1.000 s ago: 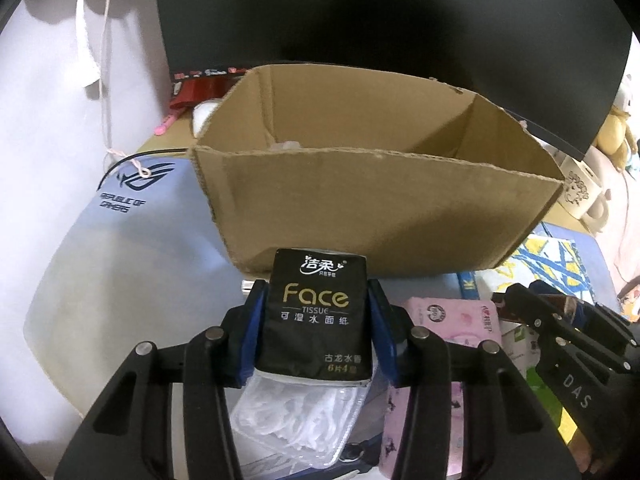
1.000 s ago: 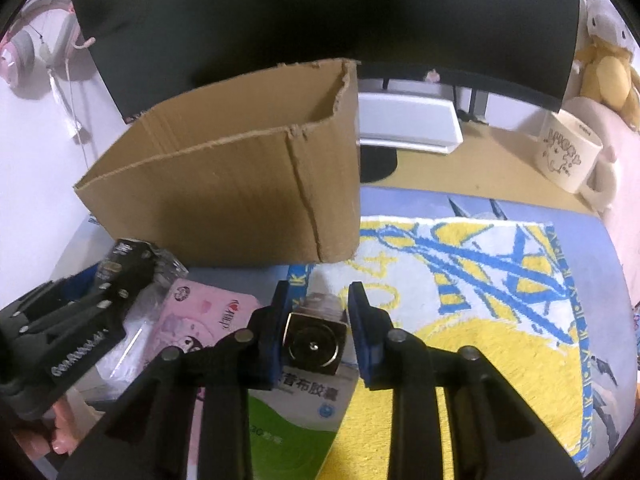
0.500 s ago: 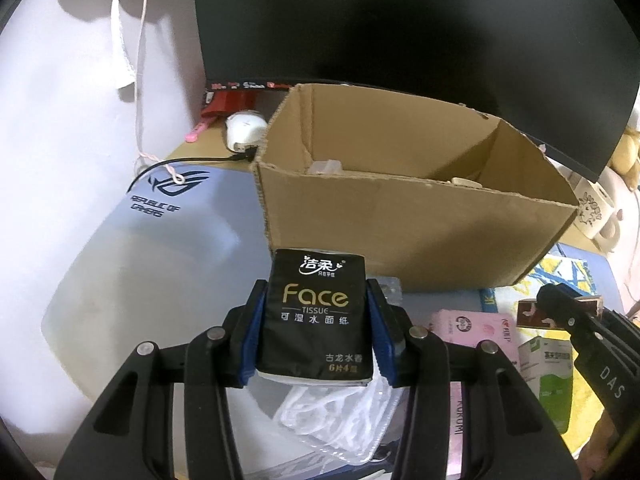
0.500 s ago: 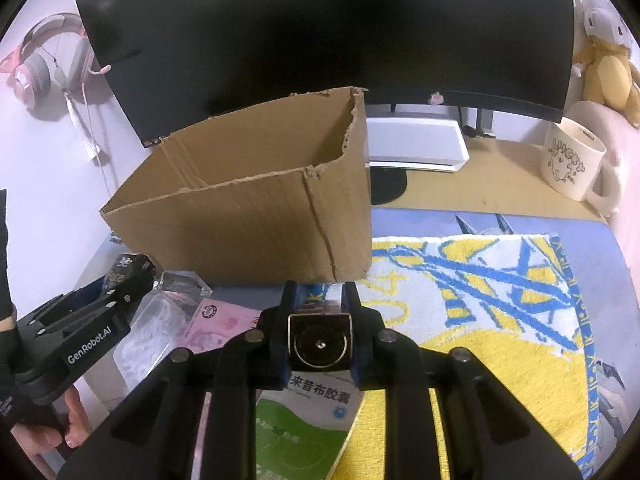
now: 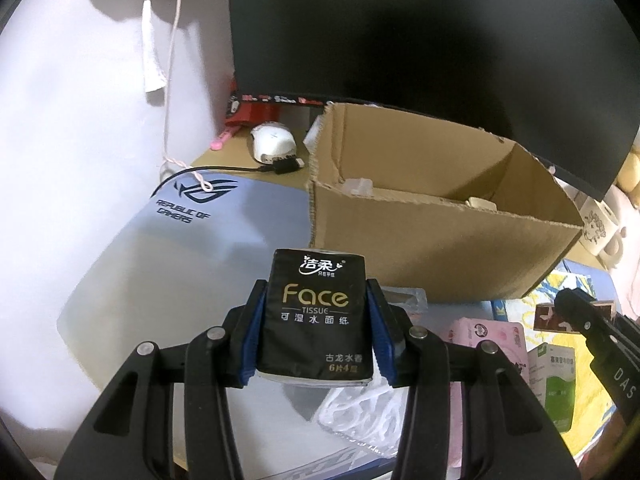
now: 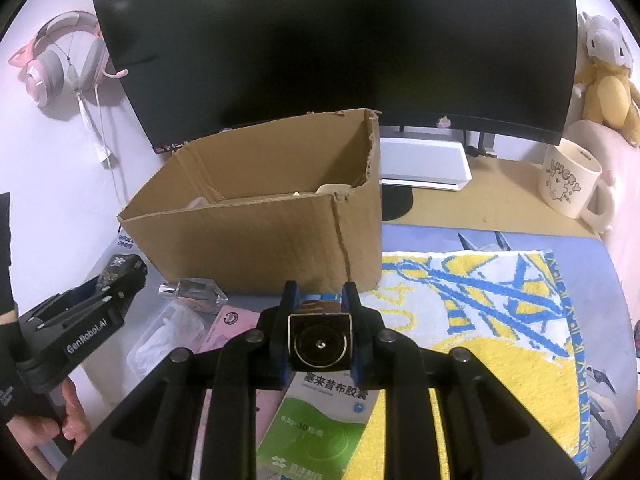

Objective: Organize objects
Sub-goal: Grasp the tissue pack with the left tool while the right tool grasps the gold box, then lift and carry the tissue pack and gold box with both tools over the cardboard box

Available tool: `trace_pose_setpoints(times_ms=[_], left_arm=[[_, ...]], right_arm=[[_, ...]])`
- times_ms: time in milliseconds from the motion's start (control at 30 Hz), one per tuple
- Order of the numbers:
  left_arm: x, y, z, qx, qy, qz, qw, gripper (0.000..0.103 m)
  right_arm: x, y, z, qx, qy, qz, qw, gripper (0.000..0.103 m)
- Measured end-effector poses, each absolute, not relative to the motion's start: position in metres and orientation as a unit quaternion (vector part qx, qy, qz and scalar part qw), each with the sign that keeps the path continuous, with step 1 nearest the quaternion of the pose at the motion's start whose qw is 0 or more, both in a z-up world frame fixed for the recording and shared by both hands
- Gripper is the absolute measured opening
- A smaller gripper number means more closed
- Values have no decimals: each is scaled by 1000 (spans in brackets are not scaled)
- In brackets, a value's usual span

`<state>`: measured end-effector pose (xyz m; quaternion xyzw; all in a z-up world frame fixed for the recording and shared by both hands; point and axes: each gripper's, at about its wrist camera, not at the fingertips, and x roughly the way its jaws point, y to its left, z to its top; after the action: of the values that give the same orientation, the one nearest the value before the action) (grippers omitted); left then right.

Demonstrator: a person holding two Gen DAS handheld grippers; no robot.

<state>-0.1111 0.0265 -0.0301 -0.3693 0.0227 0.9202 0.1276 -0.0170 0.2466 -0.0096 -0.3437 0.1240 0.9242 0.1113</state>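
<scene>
Two grips: left view, left gripper [image 5: 316, 328] pinches a soft, light tissue pack [image 5: 316, 316] by its sides, box [image 5: 440, 248] at 1 o'clock; right view, right gripper [image 6: 320, 336] clamps a small, stiff, probably slippery cube [image 6: 320, 340], box at 11 o'clock.

both wrist views close, facing shared cardboard box [image 5: 440, 240]

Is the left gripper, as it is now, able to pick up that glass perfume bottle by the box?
Probably not yet: the left gripper is shut on the black tissue pack, so its jaws are full. The perfume bottle itself lies uncovered beside the cardboard box.
</scene>
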Motion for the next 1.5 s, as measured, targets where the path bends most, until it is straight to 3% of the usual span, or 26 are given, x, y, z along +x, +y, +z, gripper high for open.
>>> trace_pose_setpoints(times_ms=[400, 867, 1500], left_arm=[[-103, 11, -16, -349, -1, 928, 130, 45], [-99, 14, -11, -338, 27, 934, 115, 45], [-78, 13, 34, -277, 7, 953, 122, 45]], right_arm=[[-13, 248, -6, -341, 117, 925, 119, 23], [-8, 249, -1, -334, 117, 926, 131, 23], [10, 242, 45, -275, 118, 948, 108, 23]])
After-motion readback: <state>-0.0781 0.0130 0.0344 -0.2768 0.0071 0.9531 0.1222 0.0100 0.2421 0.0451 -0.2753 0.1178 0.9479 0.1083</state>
